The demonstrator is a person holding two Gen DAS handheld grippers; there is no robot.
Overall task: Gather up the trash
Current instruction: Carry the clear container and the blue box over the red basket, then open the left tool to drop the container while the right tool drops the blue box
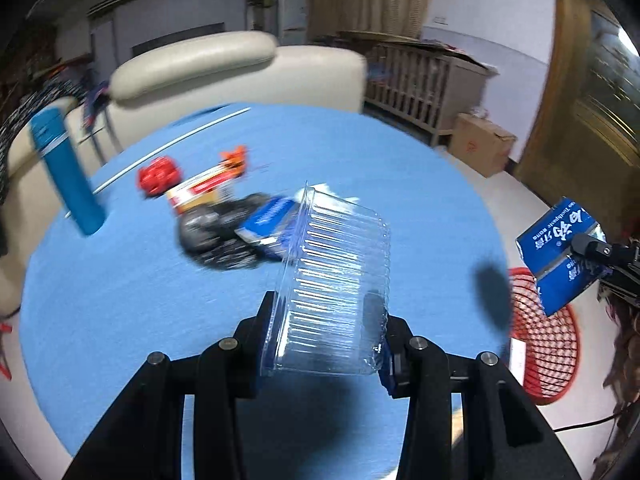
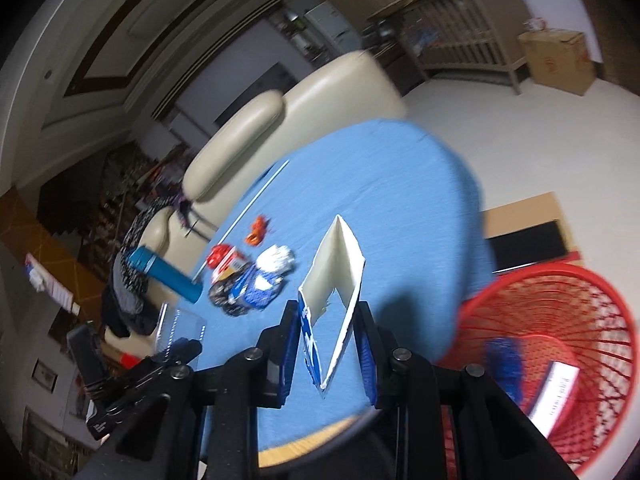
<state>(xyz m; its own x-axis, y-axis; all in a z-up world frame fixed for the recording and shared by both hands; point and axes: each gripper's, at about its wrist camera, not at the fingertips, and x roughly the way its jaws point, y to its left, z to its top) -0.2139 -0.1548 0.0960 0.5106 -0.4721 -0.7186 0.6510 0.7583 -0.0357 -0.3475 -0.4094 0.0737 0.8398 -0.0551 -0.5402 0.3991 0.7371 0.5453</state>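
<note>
In the left wrist view my left gripper (image 1: 330, 320) is shut on a clear ribbed plastic container (image 1: 340, 264), held above the round blue table (image 1: 120, 300). At the right edge of that view my right gripper (image 1: 596, 248) holds a blue toothpaste box (image 1: 556, 248) over a red mesh basket (image 1: 548, 344). Seen from the right wrist, the right gripper (image 2: 328, 320) is shut on that toothpaste box (image 2: 336, 264), whose open white end faces away. The red basket (image 2: 560, 320) stands on the floor to the right, with a blue item and a white slip inside. The left gripper (image 2: 180, 354) shows at lower left.
More trash lies on the table: a red lump (image 1: 158, 176), an orange scrap (image 1: 234, 158), a black bag (image 1: 216, 236) and a blue packet (image 1: 266, 220). A blue cylinder (image 1: 68, 172) stands at the left edge, a cream sofa (image 1: 240, 76) behind, a cardboard box (image 1: 480, 144) on the floor.
</note>
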